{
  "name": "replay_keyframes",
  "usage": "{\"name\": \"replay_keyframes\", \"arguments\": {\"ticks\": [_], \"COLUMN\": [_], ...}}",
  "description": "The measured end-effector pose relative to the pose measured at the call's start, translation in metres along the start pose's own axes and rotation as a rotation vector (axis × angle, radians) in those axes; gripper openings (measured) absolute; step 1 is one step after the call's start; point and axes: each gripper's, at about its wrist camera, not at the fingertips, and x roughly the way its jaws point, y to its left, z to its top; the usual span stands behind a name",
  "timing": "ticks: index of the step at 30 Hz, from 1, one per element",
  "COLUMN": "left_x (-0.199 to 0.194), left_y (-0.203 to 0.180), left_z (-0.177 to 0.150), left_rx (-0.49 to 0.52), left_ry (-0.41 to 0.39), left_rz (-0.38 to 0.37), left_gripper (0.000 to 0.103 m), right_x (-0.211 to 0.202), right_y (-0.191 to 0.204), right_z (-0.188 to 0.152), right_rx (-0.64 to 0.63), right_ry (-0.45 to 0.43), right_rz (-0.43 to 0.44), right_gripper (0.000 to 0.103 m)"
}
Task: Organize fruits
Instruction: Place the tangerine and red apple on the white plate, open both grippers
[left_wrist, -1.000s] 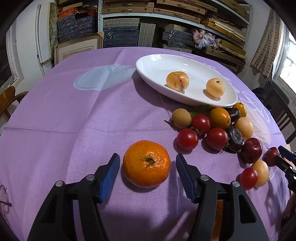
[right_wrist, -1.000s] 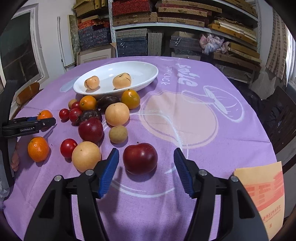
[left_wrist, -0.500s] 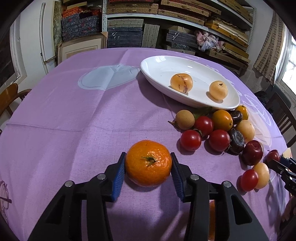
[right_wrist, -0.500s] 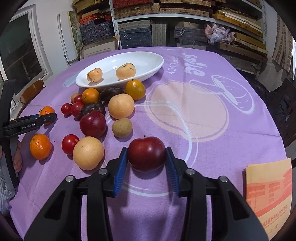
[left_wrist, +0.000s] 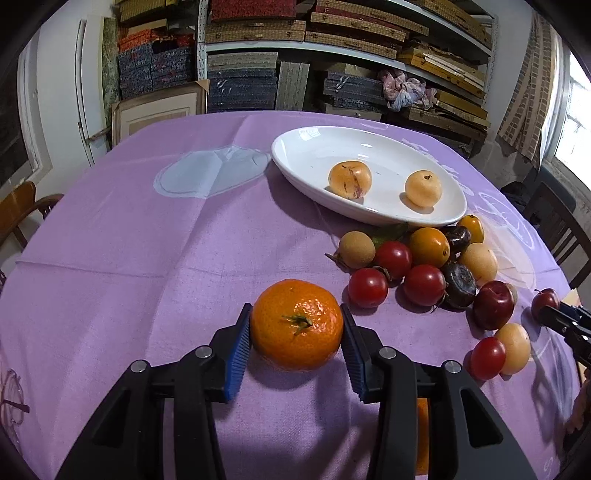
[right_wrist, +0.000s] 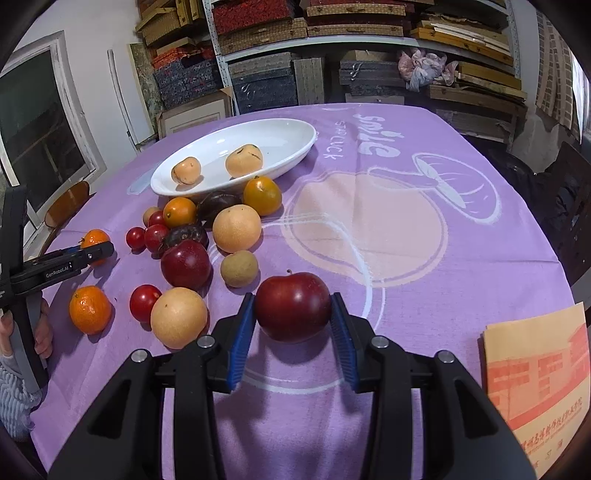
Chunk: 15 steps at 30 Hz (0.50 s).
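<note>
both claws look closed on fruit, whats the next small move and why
Probably lift both straight up: the left claw pinches the round orange mandarin, the right claw the dark red plum, both resting on the purple tablecloth, the white oval dish beyond.

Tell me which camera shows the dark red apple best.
The right wrist view: the dark red apple fills the centre, clamped between the right tool pads, stem visible. The left wrist view shows it only partly, at the right edge behind that tool's tip.
</note>
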Motion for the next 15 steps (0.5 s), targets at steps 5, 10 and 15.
{"name": "replay_keyframes", "arguments": {"ticks": [5, 10, 15], "left_x": [0.006, 0.022, 0.06], "left_y": [-0.017, -0.029, -0.034], "left_z": [0.041, 0.099, 0.146], "left_rx": [0.069, 0.067, 0.046], "left_ry": [-0.012, -0.039, -0.002], "left_rz": [0.0, -0.017, -0.01], "left_gripper": [0.046, 0.046, 0.046], "right_x": [-0.003, 0.015, 0.072], "right_y": [0.014, 0.032, 0.035], "right_z": [0.041, 0.108, 0.163], "right_rx": [-0.064, -0.12, -0.087], "right_ry": [-0.024, -0.062, -0.011], "right_rz": [0.006, -0.011, -0.009], "right_gripper": [0.04, 0.04, 0.04]}}
